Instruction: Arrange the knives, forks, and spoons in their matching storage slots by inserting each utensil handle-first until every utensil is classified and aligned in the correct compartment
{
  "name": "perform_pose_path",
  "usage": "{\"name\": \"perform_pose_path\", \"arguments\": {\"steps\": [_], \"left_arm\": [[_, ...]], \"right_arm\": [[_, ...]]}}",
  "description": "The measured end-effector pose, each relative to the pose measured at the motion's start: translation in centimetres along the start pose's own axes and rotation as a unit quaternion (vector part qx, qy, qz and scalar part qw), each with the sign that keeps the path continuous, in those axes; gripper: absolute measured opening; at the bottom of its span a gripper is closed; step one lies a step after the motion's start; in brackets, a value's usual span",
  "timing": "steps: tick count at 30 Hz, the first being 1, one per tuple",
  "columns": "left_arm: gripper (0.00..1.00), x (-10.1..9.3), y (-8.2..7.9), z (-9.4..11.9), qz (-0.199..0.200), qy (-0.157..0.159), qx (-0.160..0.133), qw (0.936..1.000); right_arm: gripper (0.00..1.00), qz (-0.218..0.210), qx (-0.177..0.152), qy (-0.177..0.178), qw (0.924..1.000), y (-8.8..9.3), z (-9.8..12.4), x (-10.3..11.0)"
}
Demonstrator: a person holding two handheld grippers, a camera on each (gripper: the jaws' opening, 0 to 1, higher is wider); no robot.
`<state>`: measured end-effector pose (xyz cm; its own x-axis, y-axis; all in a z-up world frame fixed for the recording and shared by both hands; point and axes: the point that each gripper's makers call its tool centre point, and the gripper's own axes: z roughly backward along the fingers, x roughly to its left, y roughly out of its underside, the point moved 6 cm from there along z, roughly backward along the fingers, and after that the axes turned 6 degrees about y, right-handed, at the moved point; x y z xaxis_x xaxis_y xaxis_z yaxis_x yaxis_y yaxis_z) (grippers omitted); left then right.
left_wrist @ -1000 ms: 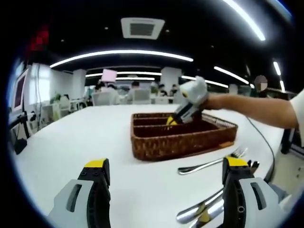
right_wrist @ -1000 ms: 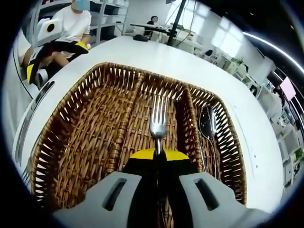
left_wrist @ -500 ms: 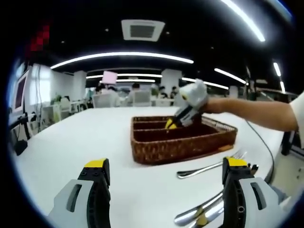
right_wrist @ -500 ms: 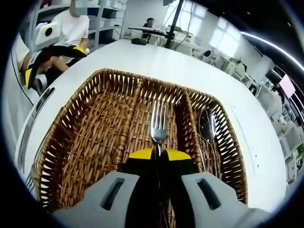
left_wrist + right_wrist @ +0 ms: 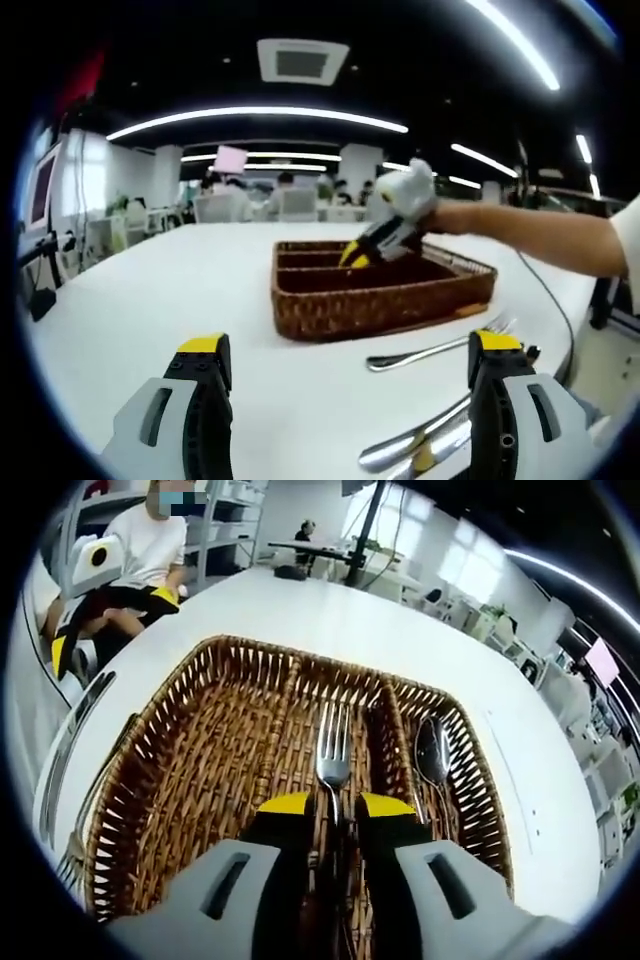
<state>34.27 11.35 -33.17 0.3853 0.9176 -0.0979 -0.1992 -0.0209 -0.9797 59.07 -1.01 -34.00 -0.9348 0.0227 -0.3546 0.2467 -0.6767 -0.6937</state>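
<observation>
Yellow-tipped jaws of the right gripper (image 5: 334,806) stand slightly parted over the middle compartment of the wicker basket (image 5: 190,750), with the fork (image 5: 332,763) lying between them, tines pointing away; whether the pads touch its handle I cannot tell. A spoon (image 5: 433,752) lies in the compartment just right of the fork, bowl away from the camera, and the compartment on the other side shows bare weave. Beyond the basket's left edge, a knife (image 5: 72,742) lies on the white table (image 5: 350,615).

In the left gripper view, the left gripper (image 5: 345,350) hovers above the table with its jaws wide apart and nothing between them. Near its right jaw lie a second fork (image 5: 435,347) and more cutlery (image 5: 420,440), all outside the basket, which sits further off with the right gripper dipping into it.
</observation>
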Motion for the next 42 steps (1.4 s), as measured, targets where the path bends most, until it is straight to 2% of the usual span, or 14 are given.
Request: {"name": "perform_pose_path", "arguments": {"steps": [12, 23, 30, 35, 42], "left_arm": [[0.99, 0.0, -0.3, 0.2, 0.004, -0.001, -0.007, 1.0000], [0.99, -0.5, -0.3, 0.0, 0.005, 0.005, -0.007, 0.9999], [0.99, -0.9, -0.4, -0.3, 0.002, 0.011, -0.006, 0.9999], [0.99, -1.3, -0.5, -0.4, -0.002, 0.014, -0.005, 0.9999], [0.99, -1.3, -0.8, -0.3, -0.010, 0.013, -0.004, 0.9999]], "right_arm": [[0.23, -0.005, -0.009, 0.011, 0.9999, -0.3, 1.2, -0.4], [0.45, -0.004, -0.030, 0.035, 0.9989, -1.0, 2.6, -1.8], [0.55, -0.005, -0.043, 0.052, 0.9977, -1.3, 3.3, -1.2], [0.71, -0.013, -0.049, 0.062, 0.9968, -1.7, 4.1, -0.6], [0.93, -0.029, -0.045, 0.078, 0.9955, -1.2, 4.1, -1.2]]}}
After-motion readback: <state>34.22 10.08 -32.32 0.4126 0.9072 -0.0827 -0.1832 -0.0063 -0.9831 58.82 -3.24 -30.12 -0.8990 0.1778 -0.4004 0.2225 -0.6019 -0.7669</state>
